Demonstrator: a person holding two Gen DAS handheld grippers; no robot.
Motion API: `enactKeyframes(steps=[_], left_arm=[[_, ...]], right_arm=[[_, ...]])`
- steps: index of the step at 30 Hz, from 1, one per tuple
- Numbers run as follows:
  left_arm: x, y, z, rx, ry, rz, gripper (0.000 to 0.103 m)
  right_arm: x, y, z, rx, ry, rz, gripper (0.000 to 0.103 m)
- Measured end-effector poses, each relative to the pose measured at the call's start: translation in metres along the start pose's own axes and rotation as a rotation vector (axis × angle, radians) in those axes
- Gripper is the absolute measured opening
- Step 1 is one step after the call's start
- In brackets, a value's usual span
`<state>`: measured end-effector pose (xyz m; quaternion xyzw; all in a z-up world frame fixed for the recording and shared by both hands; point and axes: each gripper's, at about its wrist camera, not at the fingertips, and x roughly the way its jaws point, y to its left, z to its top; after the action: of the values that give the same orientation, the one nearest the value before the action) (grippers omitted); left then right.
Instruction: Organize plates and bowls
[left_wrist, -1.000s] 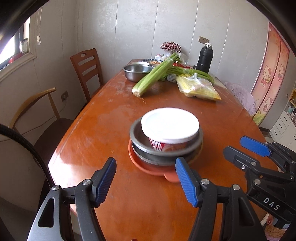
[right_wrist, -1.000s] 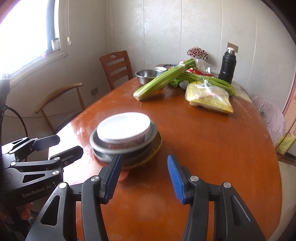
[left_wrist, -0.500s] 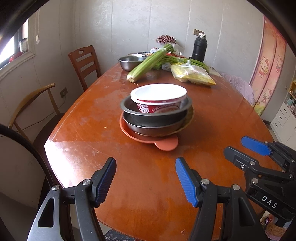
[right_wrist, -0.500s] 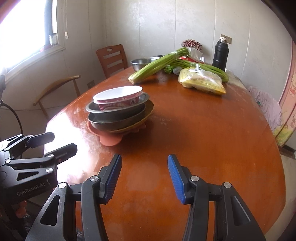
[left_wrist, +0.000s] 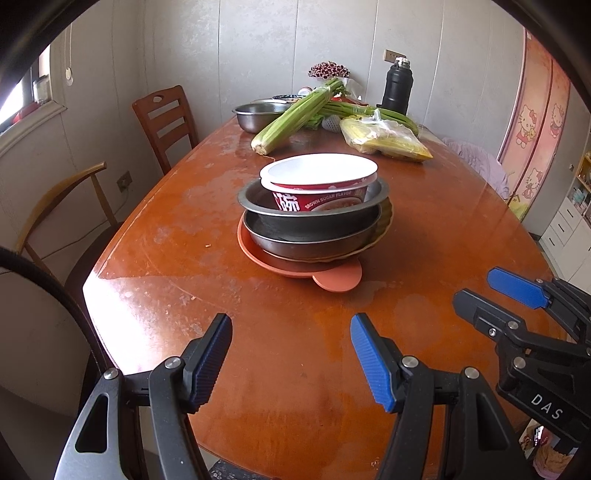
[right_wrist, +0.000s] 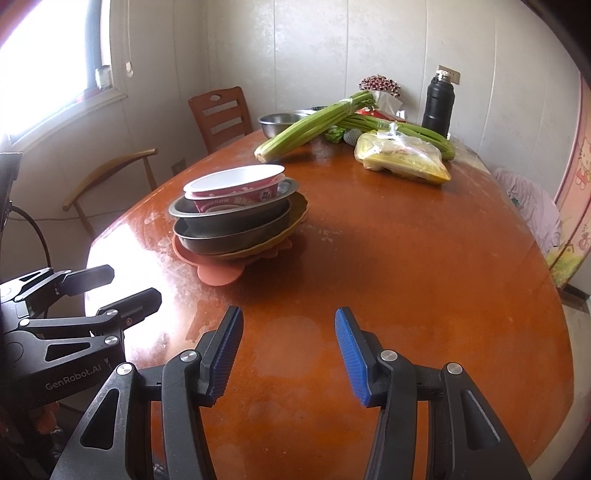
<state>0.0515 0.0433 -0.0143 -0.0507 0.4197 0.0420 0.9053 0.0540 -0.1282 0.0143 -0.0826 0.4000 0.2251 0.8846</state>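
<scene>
Item: red-and-white paper noodle bowl (left_wrist: 319, 184) nested in two grey metal bowls (left_wrist: 312, 221) on a yellow plate and orange plastic plate (left_wrist: 338, 277), centre frame on the brown wooden table (left_wrist: 443, 229). Nesting likely saves space. Left gripper (left_wrist: 291, 354) and right gripper (right_wrist: 288, 350), lower frame: jaws wide, empty, apart from stack.

Red-and-white paper instant-food bowl (left_wrist: 320, 192): "BROWN SUGAR FLAVOR", beside a large white Chinese character. Black right gripper (left_wrist: 511, 302) body: "DAS". Black left gripper (right_wrist: 110, 286) body: "GenRobot.AI".
</scene>
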Motion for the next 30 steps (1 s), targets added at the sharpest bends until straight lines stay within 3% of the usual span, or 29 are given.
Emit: enactKeyframes(steps=[30], left_arm=[[-0.0006,0.0069,-0.0047,-0.004,0.002,0.004,0.066]], right_arm=[[-0.0013,0.0039,-0.0024,0.008,0.009,-0.016,0.054]])
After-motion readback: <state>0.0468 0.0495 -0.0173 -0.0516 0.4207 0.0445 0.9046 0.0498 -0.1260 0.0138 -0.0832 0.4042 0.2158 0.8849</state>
